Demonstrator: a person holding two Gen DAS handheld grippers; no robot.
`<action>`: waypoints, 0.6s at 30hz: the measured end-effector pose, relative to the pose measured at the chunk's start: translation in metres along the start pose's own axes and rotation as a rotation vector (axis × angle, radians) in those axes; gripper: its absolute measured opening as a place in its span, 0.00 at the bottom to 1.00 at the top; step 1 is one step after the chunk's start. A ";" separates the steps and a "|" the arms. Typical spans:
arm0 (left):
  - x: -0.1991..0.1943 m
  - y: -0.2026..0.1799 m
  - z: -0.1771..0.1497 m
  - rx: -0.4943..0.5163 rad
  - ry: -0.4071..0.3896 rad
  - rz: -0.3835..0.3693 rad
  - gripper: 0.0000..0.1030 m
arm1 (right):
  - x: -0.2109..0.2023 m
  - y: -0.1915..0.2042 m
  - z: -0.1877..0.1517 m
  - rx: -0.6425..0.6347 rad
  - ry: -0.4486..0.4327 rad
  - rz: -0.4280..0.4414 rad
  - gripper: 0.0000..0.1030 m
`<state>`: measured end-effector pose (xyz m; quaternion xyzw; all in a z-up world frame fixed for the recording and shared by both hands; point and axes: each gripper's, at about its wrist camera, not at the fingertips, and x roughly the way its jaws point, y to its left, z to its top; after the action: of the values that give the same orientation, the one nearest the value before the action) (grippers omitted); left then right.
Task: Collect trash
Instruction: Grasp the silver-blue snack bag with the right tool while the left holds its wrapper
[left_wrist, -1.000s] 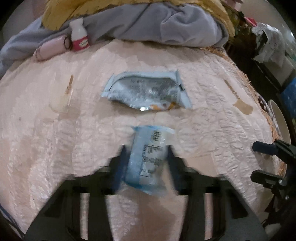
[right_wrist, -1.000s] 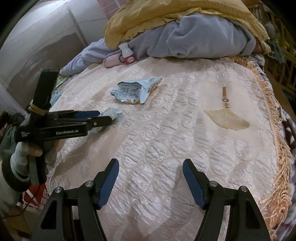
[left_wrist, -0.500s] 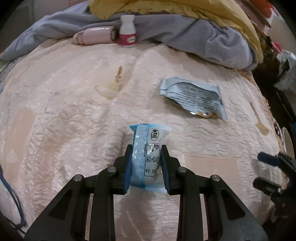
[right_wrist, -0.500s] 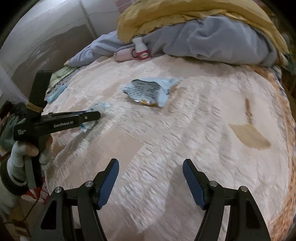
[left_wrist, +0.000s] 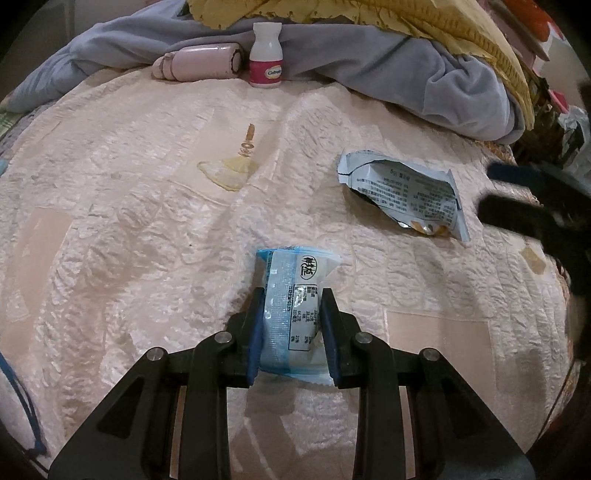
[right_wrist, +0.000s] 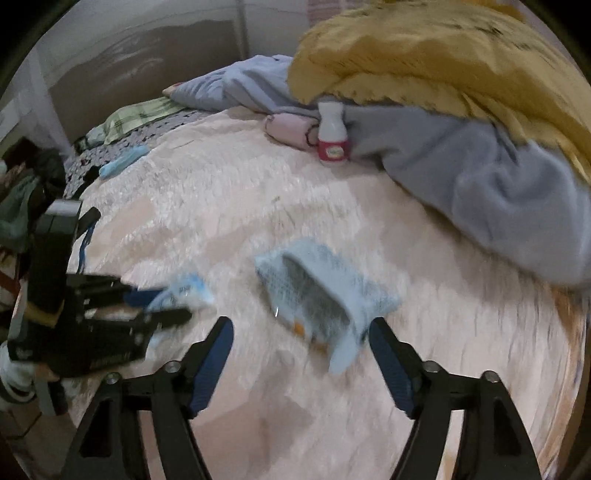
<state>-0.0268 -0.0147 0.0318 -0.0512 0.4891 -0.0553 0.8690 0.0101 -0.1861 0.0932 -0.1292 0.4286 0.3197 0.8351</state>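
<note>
With the left gripper (left_wrist: 291, 328) clamped on the small blue plastic packet (left_wrist: 295, 295), centre the opening right gripper (right_wrist: 301, 363) squarely over the torn pale-blue foil wrapper (right_wrist: 321, 295) before closing

— Where can we pass? In the left wrist view the pink bedspread (left_wrist: 129, 236) lies bare across the left and centre.

— At the top, the grey blanket (left_wrist: 424, 77), a white pill bottle (left_wrist: 266, 55) and a pink case (left_wrist: 199, 64) beside it bar our way.

— On the right?

— The torn snack wrapper (left_wrist: 406, 195) lies there, with the right gripper (right_wrist: 301, 354) just beyond it, jaws opening, nothing between them.
</note>
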 end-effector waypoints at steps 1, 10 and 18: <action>0.001 0.000 0.000 0.000 0.001 -0.003 0.25 | 0.005 -0.001 0.006 -0.019 0.006 0.004 0.75; 0.005 0.004 0.003 -0.011 0.010 -0.031 0.25 | 0.058 -0.006 0.037 -0.152 0.127 0.032 0.76; 0.007 0.002 0.004 -0.004 0.008 -0.025 0.26 | 0.094 -0.021 0.033 -0.116 0.210 0.055 0.76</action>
<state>-0.0196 -0.0137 0.0273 -0.0589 0.4920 -0.0655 0.8662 0.0847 -0.1469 0.0368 -0.1983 0.4980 0.3514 0.7676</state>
